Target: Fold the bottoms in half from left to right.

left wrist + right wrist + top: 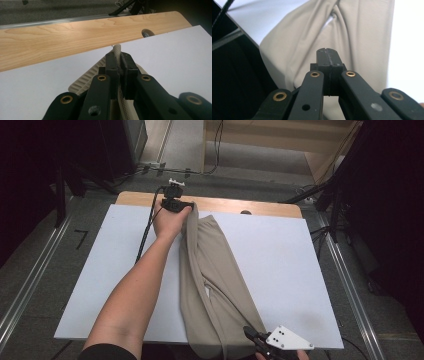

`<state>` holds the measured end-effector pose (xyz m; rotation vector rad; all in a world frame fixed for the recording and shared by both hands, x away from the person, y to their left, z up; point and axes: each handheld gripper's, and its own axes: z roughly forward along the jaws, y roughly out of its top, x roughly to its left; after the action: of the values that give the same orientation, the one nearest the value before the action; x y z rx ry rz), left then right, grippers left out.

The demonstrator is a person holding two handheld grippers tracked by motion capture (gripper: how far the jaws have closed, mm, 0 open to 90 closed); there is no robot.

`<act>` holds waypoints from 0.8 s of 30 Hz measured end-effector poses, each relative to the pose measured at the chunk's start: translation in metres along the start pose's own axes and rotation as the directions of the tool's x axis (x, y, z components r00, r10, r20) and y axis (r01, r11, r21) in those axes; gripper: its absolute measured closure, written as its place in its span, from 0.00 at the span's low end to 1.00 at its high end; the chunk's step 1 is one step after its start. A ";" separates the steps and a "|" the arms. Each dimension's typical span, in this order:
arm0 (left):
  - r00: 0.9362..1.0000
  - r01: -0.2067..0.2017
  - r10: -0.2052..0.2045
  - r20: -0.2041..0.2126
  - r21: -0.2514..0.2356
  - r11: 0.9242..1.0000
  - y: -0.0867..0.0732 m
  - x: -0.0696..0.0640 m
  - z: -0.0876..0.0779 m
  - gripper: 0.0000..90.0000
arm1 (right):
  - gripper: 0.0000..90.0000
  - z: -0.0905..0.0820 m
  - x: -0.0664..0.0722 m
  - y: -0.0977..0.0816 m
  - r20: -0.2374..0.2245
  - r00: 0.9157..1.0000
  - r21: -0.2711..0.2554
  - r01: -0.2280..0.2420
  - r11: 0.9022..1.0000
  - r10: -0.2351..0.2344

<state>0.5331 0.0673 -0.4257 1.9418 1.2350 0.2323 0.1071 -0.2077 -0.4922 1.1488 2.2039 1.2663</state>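
Observation:
A beige garment (215, 275) lies bunched in a long strip from the far middle of the white table top (290, 255) to its near edge, where it hangs over. At the far end my left gripper (186, 206) is shut on the garment's ribbed hem (87, 76); a fold of it sticks up between the jaws of the left gripper (119, 56). My right gripper (248, 331) is at the near edge beside the garment's lower end. In the right gripper view the right gripper (328, 53) is shut, with the beige cloth (362, 37) beyond it and no cloth seen between the pads.
A wooden strip (260, 207) runs along the table's far edge, with a small hole (146, 33) in it. Black stands (330, 195) and cables stand on the grey floor around the table. The left forearm (145, 275) crosses the table's left half.

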 end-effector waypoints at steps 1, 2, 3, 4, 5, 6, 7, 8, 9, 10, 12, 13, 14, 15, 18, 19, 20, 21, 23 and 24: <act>1.000 0.002 -0.002 0.000 0.001 1.000 0.000 0.000 0.001 0.96 | 0.99 0.005 0.002 0.002 -0.011 1.000 0.003 0.008 1.000 -0.008; 1.000 0.003 -0.003 0.000 0.001 1.000 -0.001 -0.001 0.001 0.96 | 0.99 0.010 0.005 0.004 -0.016 1.000 0.001 0.010 1.000 -0.010; 1.000 0.000 0.000 0.000 0.005 1.000 -0.001 -0.001 0.002 0.96 | 0.99 0.015 0.007 0.006 -0.021 1.000 -0.004 0.008 1.000 -0.008; 1.000 -0.003 0.003 0.001 0.009 1.000 -0.001 -0.001 0.002 0.96 | 0.98 0.020 0.009 0.008 -0.038 0.999 0.002 0.002 1.000 -0.002; 1.000 -0.003 0.003 0.001 0.007 1.000 -0.001 -0.002 0.002 0.96 | 0.98 0.026 0.011 0.009 -0.053 0.999 0.013 0.004 1.000 -0.003; 1.000 -0.004 0.004 0.000 0.006 1.000 -0.001 -0.002 0.002 0.96 | 0.98 0.032 0.013 0.009 -0.050 0.999 0.015 0.009 1.000 -0.008; 1.000 -0.003 0.003 0.001 0.006 1.000 -0.001 -0.002 0.001 0.96 | 0.89 0.037 0.015 0.009 -0.050 0.999 0.022 0.008 1.000 -0.007; 1.000 -0.002 0.002 0.002 0.005 1.000 -0.001 -0.002 0.001 0.96 | 0.84 0.042 0.017 0.009 -0.063 0.998 0.038 0.001 0.999 0.001; 1.000 -0.004 0.004 0.001 0.006 1.000 -0.001 -0.002 0.001 0.96 | 0.81 0.047 0.019 0.008 -0.064 0.998 0.052 -0.001 0.999 0.004; 1.000 -0.004 0.004 0.001 0.006 1.000 -0.001 -0.002 0.001 0.96 | 0.80 0.050 0.021 0.008 -0.061 0.998 0.065 0.002 0.998 0.002; 1.000 -0.004 0.004 0.001 0.008 1.000 -0.001 -0.002 0.002 0.96 | 0.78 0.054 0.023 0.007 -0.066 0.998 0.068 0.009 0.998 -0.004; 1.000 -0.004 0.004 0.001 0.007 1.000 -0.001 -0.002 0.002 0.96 | 0.73 0.057 0.025 0.007 -0.061 0.998 0.073 0.015 0.997 -0.011; 1.000 -0.003 0.003 0.001 0.006 1.000 -0.001 -0.002 0.003 0.96 | 0.66 0.065 0.029 0.006 -0.035 0.999 0.098 0.025 0.995 -0.022; 1.000 -0.001 0.001 0.001 0.005 1.000 -0.001 -0.001 0.003 0.96 | 0.66 0.068 0.030 0.005 -0.020 0.999 0.112 0.032 0.993 -0.029; 1.000 0.005 -0.005 -0.001 0.004 1.000 -0.001 -0.001 0.004 0.96 | 0.69 0.072 0.032 0.002 0.002 0.999 0.117 0.053 0.992 -0.053; 1.000 0.005 -0.005 -0.003 0.003 1.000 -0.001 -0.001 0.004 0.96 | 0.79 0.071 0.033 0.003 0.013 0.997 0.123 0.068 0.990 -0.070; 1.000 0.004 -0.004 -0.008 0.004 1.000 -0.001 -0.001 0.005 0.96 | 0.91 0.069 0.034 0.003 0.015 0.995 0.129 0.094 0.987 -0.097; 1.000 0.004 -0.004 -0.010 0.005 1.000 -0.001 0.000 0.005 0.96 | 0.95 0.068 0.034 0.003 0.012 0.996 0.130 0.083 0.988 -0.085; 1.000 0.014 -0.014 -0.011 0.002 1.000 -0.001 0.001 0.004 0.96 | 0.97 0.065 0.033 0.004 0.013 0.997 0.123 0.068 0.990 -0.070; 1.000 0.018 -0.018 -0.012 -0.001 1.000 0.000 0.001 0.004 0.96 | 0.97 0.062 0.033 0.005 0.007 0.998 0.115 0.063 0.991 -0.064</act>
<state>0.5353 0.0656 -0.4290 1.9307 1.2591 0.2350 0.1290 -0.1462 -0.5191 1.1143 2.3125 1.1189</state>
